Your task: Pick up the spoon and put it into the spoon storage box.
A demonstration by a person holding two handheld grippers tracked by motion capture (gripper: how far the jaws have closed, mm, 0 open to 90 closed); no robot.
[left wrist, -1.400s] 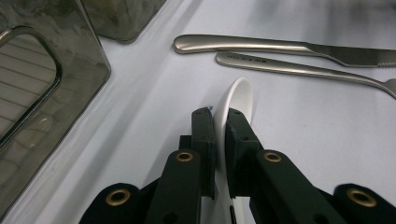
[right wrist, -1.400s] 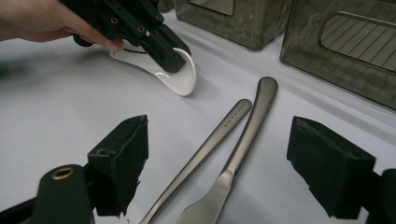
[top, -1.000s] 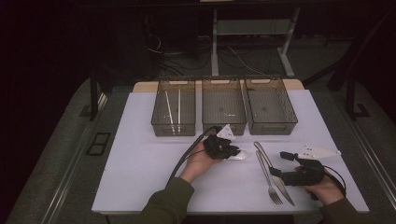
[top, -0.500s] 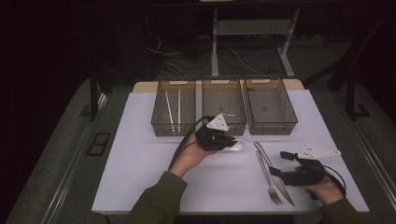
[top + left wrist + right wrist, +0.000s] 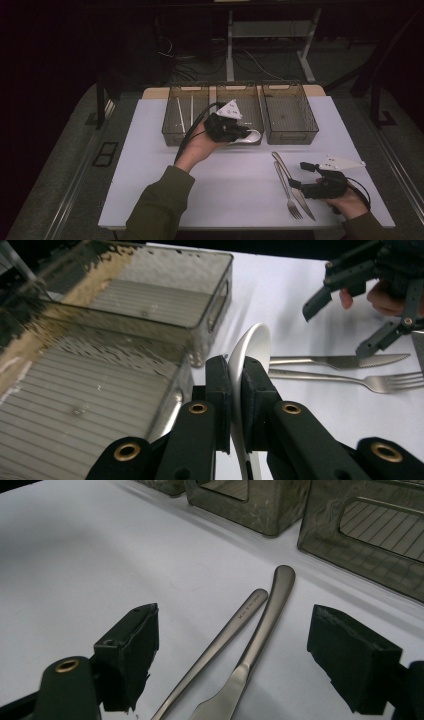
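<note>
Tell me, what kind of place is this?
Probably a lab or recording workspace: a white table set with three sorting bins, a handheld left gripper, and cables on the floor behind.

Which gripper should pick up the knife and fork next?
Probably the right. The right gripper is open beside the knife and fork, with both handles between its jaws in its own view. The left gripper is far off by the bins, shut on a white spoon.

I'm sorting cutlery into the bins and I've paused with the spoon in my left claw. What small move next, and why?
Probably carry the left claw forward over the middle bin. It is shut on the white spoon, lifted at that bin's near wall, and the bin looks empty.
</note>
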